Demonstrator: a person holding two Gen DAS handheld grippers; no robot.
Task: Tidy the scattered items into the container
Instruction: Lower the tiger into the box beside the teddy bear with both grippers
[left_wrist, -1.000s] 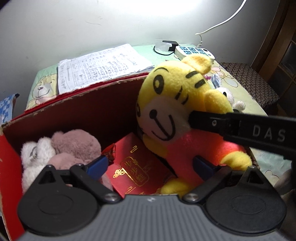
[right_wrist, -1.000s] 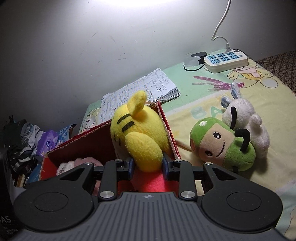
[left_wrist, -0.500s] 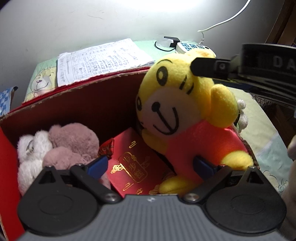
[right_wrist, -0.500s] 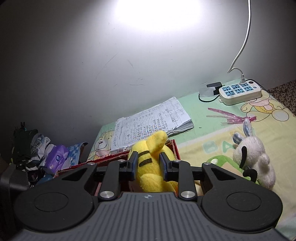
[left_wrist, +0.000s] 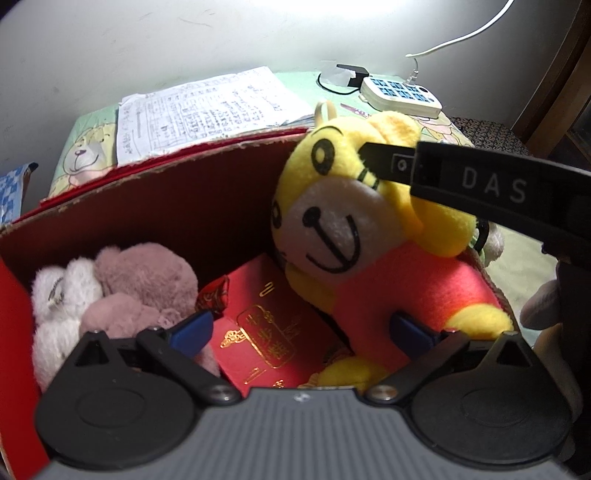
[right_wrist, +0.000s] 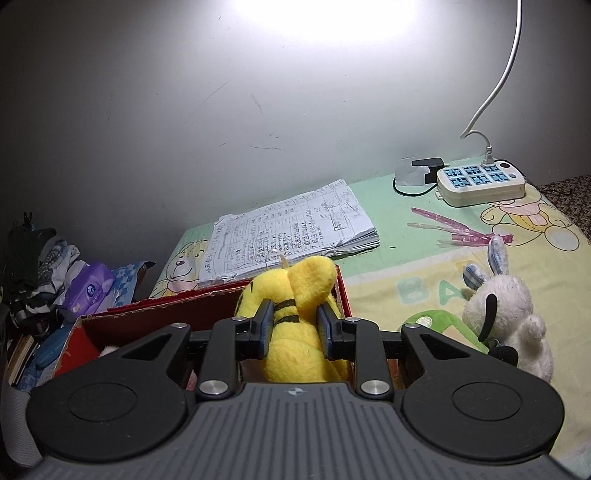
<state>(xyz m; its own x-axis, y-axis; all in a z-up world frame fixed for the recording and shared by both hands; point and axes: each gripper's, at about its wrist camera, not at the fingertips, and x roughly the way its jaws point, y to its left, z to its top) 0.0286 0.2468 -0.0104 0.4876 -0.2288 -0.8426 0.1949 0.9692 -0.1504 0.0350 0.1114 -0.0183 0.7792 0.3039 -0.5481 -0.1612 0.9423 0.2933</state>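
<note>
Tiger plush (right_wrist: 295, 332), yellow with black stripes and a red shirt, sits at the right end of the red cardboard box (left_wrist: 184, 192), its head above the rim. The right tongs (right_wrist: 294, 326) are clamped on the back of its head, blue pads (right_wrist: 265, 325) pressing in from both sides; from the left wrist view one black finger of the right tongs (left_wrist: 384, 162) lies against the tiger plush (left_wrist: 351, 236) at its brow. The left tongs (left_wrist: 299, 332) hang over the box interior, spread wide and holding nothing, one blue pad over the red envelope (left_wrist: 266, 321) with gold print, the other close against the plush's shirt, though touching or not is hard to tell.

Deeper in the box, at its left end, lie a white plush (left_wrist: 59, 295) and a dusty-pink plush (left_wrist: 144, 277), pressed together.

Beyond the box, on a cartoon-bear cloth (right_wrist: 424, 266), a white rabbit plush (right_wrist: 506, 306) leans against a green plush (right_wrist: 439, 325) just beside the box's right wall. Farther back rest a stack of handwritten papers (right_wrist: 291, 229), some pink plastic wrappers (right_wrist: 454, 229), and a power strip (right_wrist: 480, 182) by the wall. A purple tissue pack (right_wrist: 88, 291) lies among clutter at the far left.
</note>
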